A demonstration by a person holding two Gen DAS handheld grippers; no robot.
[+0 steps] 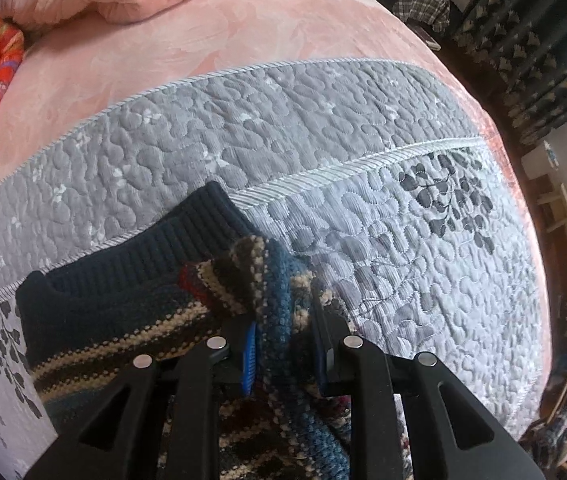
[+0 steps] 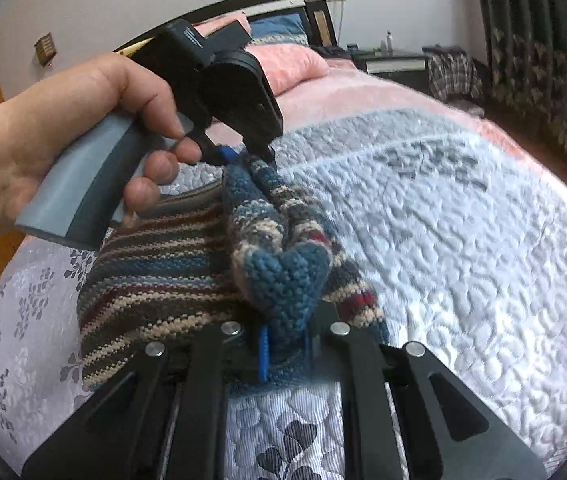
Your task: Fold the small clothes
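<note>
A small striped knit sweater [image 1: 123, 320] in blue, tan, brown and red, with a dark navy ribbed collar [image 1: 187, 224], lies on a grey quilted bedspread [image 1: 323, 128]. My left gripper [image 1: 283, 340] is shut on a bunched fold of the sweater near the collar. In the right wrist view the sweater [image 2: 155, 280] spreads to the left, and my right gripper [image 2: 283, 344] is shut on a blue knit fold lifted off the bed. The left gripper [image 2: 249, 154] appears there too, held by a hand [image 2: 43, 132], pinching the same raised edge farther back.
The quilted bedspread [image 2: 463, 240] stretches open to the right. A pink blanket [image 1: 203, 40] and pink pillow [image 2: 291, 62] lie beyond. A dark nightstand [image 2: 395, 64] with plaid cloth [image 2: 451, 68] and dark curtains [image 2: 535, 60] stand at the far right.
</note>
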